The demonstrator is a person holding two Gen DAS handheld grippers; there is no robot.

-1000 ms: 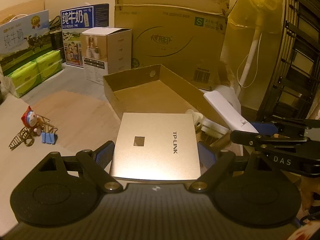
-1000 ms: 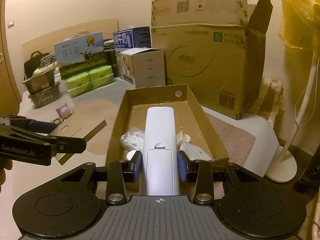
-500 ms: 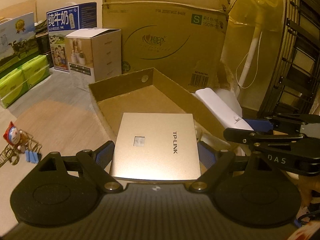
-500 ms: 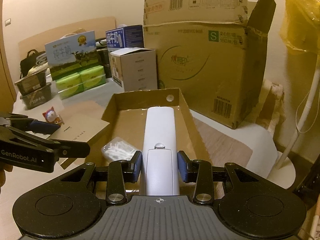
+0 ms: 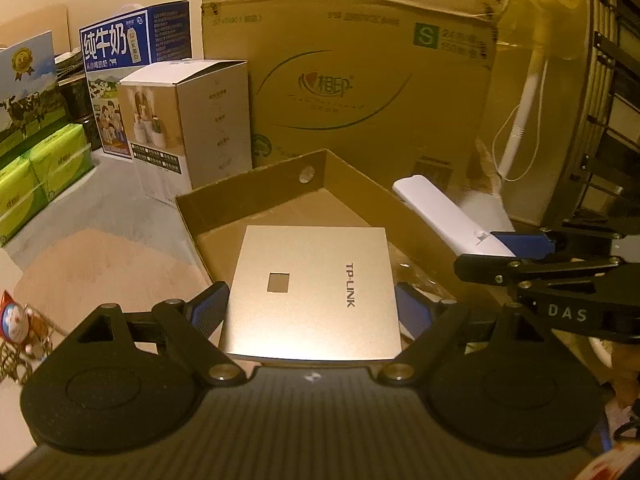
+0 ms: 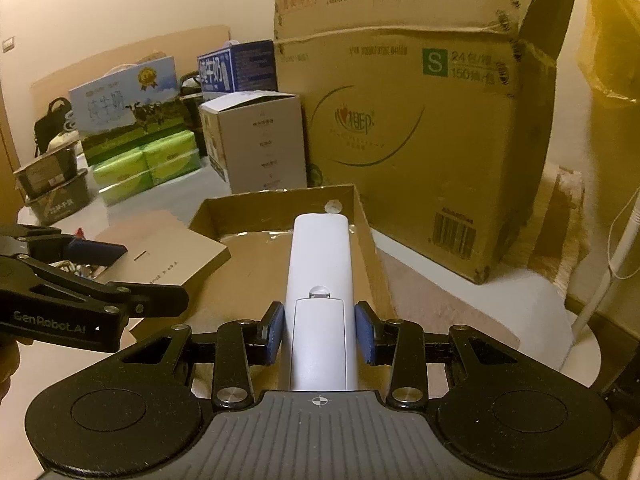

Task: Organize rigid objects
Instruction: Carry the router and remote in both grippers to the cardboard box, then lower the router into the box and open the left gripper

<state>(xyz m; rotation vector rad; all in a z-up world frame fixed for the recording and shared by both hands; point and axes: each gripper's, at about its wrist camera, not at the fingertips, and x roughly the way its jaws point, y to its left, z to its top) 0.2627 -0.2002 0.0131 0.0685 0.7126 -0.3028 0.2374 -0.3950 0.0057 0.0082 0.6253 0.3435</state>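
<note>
Over shallow tray | left jaws grip TP-LINK box | right jaws grip white remote | big carton behind

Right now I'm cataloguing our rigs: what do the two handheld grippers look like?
Both are matte black linkage frames with silver pivot screws, ribbed grey bases and blue ribbed finger pads. The left gripper reads "GenRobot.AI" on its side; the right gripper reads "DAS".

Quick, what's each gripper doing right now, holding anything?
Left gripper: closed on the gold TP-LINK box, over the tray.
Right gripper: closed on the white remote.
</note>
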